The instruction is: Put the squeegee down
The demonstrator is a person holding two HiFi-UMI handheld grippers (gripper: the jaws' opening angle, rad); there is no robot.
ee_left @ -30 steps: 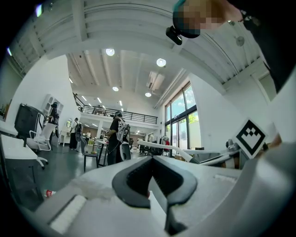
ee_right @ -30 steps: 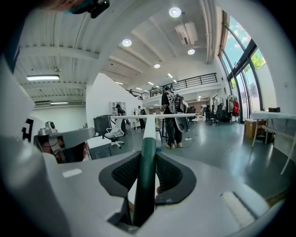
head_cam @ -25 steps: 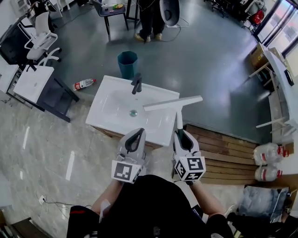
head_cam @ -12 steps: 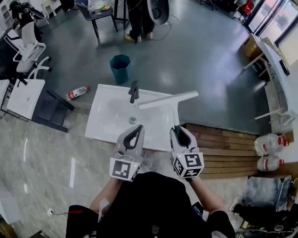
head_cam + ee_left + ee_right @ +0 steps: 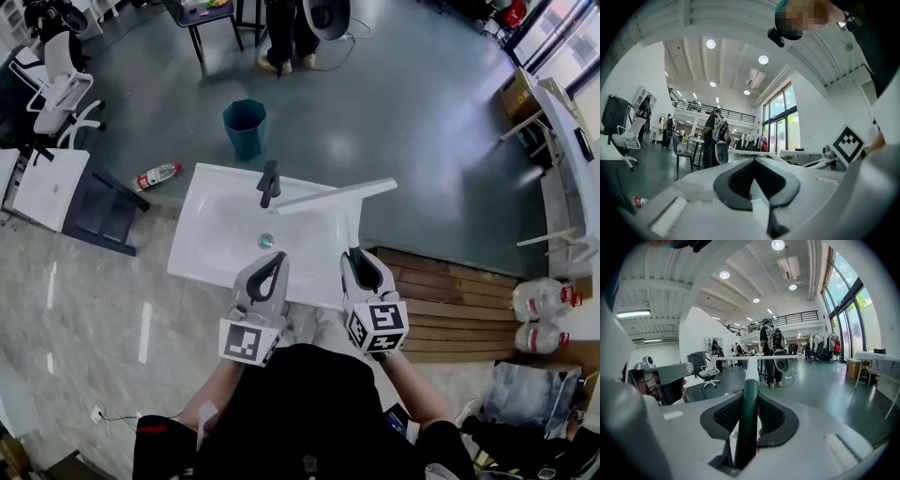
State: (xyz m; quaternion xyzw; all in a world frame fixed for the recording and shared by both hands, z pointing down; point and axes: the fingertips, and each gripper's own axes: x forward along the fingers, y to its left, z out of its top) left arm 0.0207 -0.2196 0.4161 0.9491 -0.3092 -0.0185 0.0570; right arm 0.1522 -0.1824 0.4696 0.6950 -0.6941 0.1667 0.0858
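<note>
The squeegee is a long pale blade (image 5: 337, 197) on a shaft with a dark green handle (image 5: 352, 246). My right gripper (image 5: 360, 266) is shut on that handle and holds the blade across the back right of the white sink (image 5: 211, 253), beside the black faucet (image 5: 269, 183). In the right gripper view the green handle (image 5: 746, 427) runs up between the pads of the right gripper (image 5: 751, 397) to the blade (image 5: 754, 358). My left gripper (image 5: 270, 274) hovers at the sink's front edge. In the left gripper view the left gripper (image 5: 754, 161) is shut on nothing.
A teal bin (image 5: 244, 127) stands behind the sink and a bottle (image 5: 155, 175) lies on the floor to its left. A wooden pallet (image 5: 450, 300) and water jugs (image 5: 544, 300) are at the right. A white desk (image 5: 47, 187) is at the left. A person (image 5: 286, 37) stands far behind.
Both grippers have moved forward a little. The squeegee's blade now reaches further over the basin, its left end close to the faucet. Both grips look the same.
</note>
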